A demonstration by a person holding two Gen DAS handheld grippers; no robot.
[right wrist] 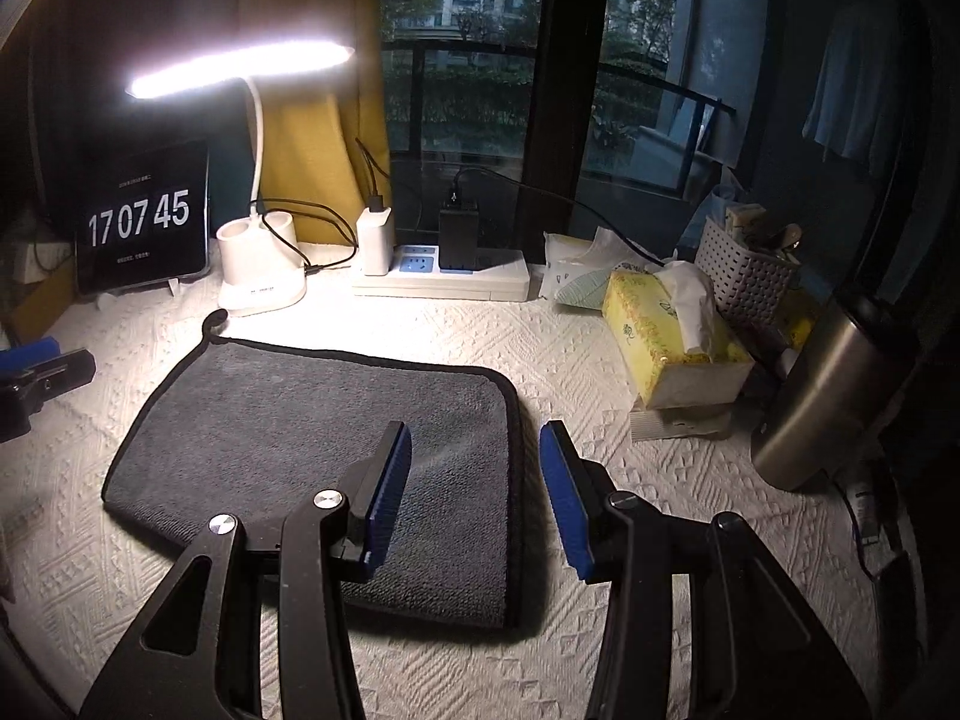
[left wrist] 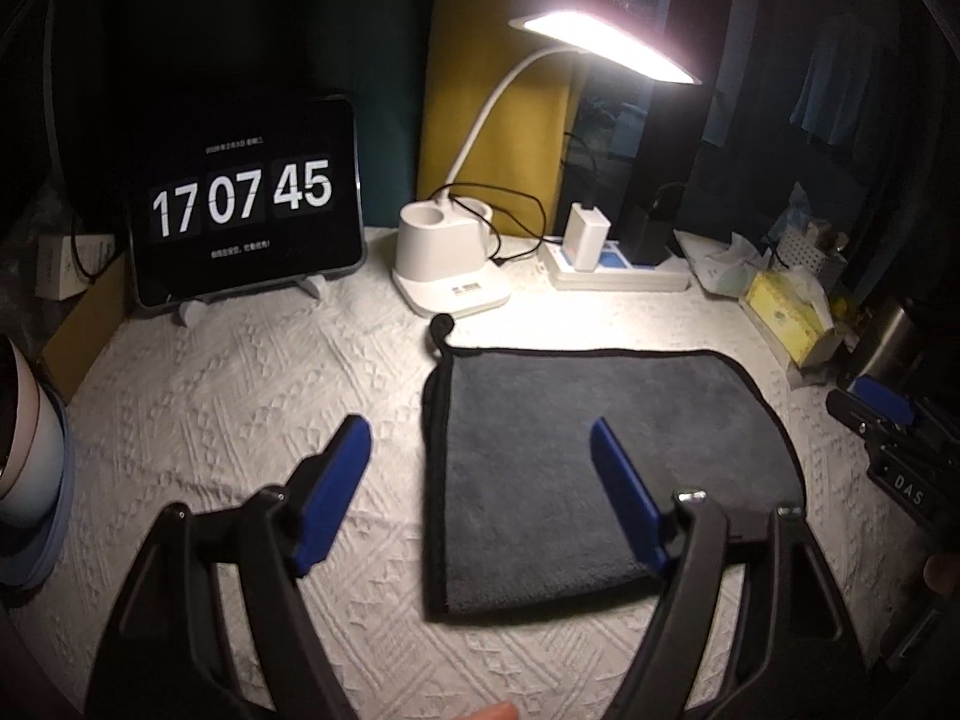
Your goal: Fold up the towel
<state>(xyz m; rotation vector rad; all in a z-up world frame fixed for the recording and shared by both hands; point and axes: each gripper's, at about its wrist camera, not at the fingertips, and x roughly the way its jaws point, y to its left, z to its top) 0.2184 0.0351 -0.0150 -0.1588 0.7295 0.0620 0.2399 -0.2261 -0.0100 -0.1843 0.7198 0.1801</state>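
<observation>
Here, the left gripper (left wrist: pixel 480 468) and right gripper (right wrist: pixel 477 480) are held wide apart, empty, above the grey towel (right wrist: pixel 312 450), which is laid flat on the white-covered desk (right wrist: pixel 600 360); behind it a lamp (right wrist: pixel 258 276) is lit.

A home, most likely a bedroom or study corner by a window at dusk. Shown by a desk under a white textured cloth (right wrist: pixel 456 336), lit by a white gooseneck desk lamp (right wrist: pixel 258 276) with built-in pen holders. Propped beside it, a tablet (left wrist: pixel 249 204) running a flip clock (reading 17 07 45). Along the back edge, a white power strip (right wrist: pixel 441 282) with chargers plugged in, a yellow tissue box (right wrist: pixel 666 342), a perforated plastic basket (right wrist: pixel 747 273) of small items, a steel thermos (right wrist: pixel 834 390). Behind, a mustard curtain (right wrist: pixel 306 144), balcony railing, trees and apartment blocks outside, clothing hung at right
</observation>
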